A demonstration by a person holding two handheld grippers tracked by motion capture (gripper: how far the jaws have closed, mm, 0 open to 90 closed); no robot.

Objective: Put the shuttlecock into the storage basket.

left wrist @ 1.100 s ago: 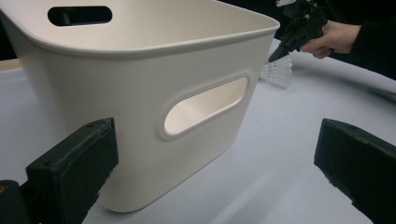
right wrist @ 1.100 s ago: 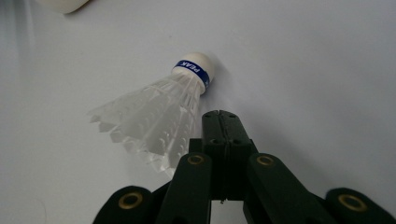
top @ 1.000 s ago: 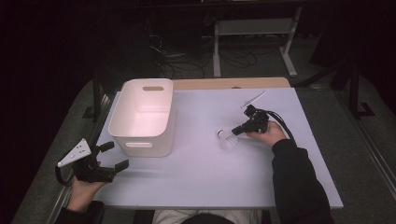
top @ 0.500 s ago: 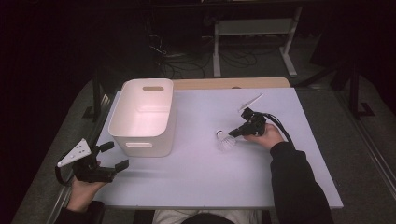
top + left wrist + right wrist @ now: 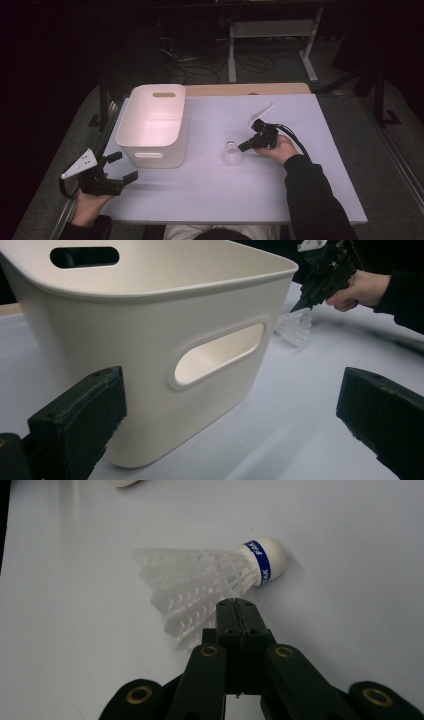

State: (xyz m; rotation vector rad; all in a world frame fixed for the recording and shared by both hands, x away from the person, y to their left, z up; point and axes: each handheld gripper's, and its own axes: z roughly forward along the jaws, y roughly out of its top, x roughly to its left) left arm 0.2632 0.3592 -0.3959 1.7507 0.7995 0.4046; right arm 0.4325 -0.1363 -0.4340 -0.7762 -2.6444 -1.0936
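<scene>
White feathered shuttlecock [image 5: 210, 580] with a blue-banded cork tip hangs by its skirt edge from the right gripper [image 5: 239, 605] (jaws pinched together), just right of the white plastic bin [image 5: 155, 125], probably its destination; left gripper [image 5: 230, 410] waits open.

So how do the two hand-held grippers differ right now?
The left hand-held gripper has its jaws wide apart, facing the bin at the table edge. The right hand-held gripper is shut, its tips at the shuttlecock skirt mid-table; a grip on it is unclear. Both are black.
</scene>
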